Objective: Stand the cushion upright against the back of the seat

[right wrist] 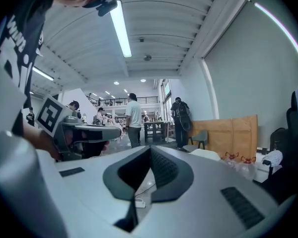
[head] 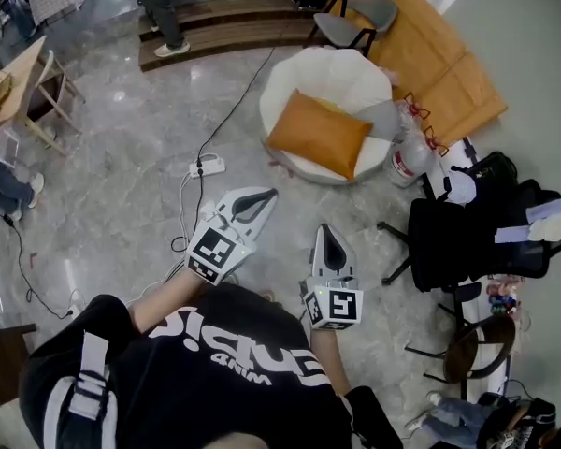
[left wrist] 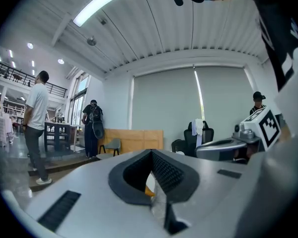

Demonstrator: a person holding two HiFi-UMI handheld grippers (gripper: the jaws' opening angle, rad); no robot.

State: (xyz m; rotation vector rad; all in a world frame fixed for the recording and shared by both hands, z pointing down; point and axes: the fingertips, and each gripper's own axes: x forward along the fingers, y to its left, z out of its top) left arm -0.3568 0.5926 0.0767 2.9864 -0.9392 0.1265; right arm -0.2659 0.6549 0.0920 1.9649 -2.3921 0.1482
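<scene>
An orange cushion [head: 319,134] lies flat across the front of a round white seat [head: 332,71] in the head view. Both grippers hang level above the floor, well short of the seat. My left gripper [head: 266,195] points toward the cushion, jaws shut with nothing between them. My right gripper [head: 326,230] is beside it, also shut and empty. In the left gripper view a sliver of the orange cushion [left wrist: 149,189] shows through the gap below the closed jaws of the left gripper [left wrist: 151,153]. The right gripper view shows its shut right gripper [right wrist: 150,149] and the white seat [right wrist: 206,154] beyond.
A white power strip [head: 207,166] and its cables lie on the marble floor between me and the seat. Water bottles [head: 409,157] stand at the seat's right. A black office chair [head: 463,237] draped with clothes stands further right. A grey chair [head: 355,21] and wooden panel [head: 444,59] are behind; people stand farther off.
</scene>
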